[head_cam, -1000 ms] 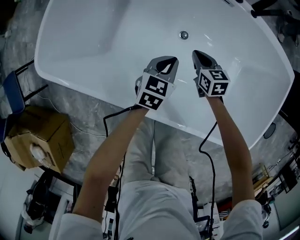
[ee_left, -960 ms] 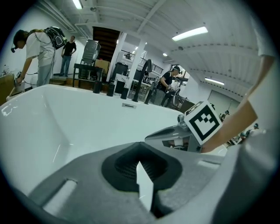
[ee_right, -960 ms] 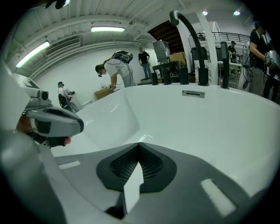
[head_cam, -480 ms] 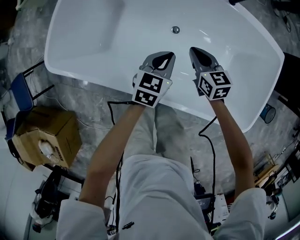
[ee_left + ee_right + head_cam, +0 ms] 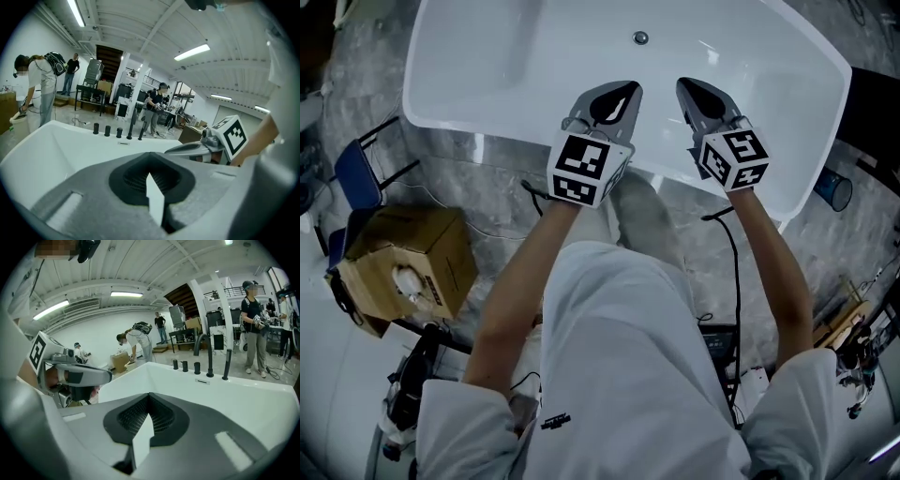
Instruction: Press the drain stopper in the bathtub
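Note:
The white bathtub fills the top of the head view, and its small round chrome drain stopper sits on the tub floor near the far side. My left gripper and right gripper hover side by side over the near part of the tub, short of the stopper. Both have their jaws together with nothing between them. The left gripper view shows its own shut jaws over the tub wall, with the right gripper alongside. In the right gripper view, shut jaws point along the tub; the stopper is hidden.
Black tap fittings stand on the far rim. A cardboard box and a blue chair sit on the floor at left, a blue cup at right. A cable trails from the right gripper. People stand in the background.
The tub and stopper have slid up in the head view as the person drew back. Both grippers now sit nearer the near rim, still shut.

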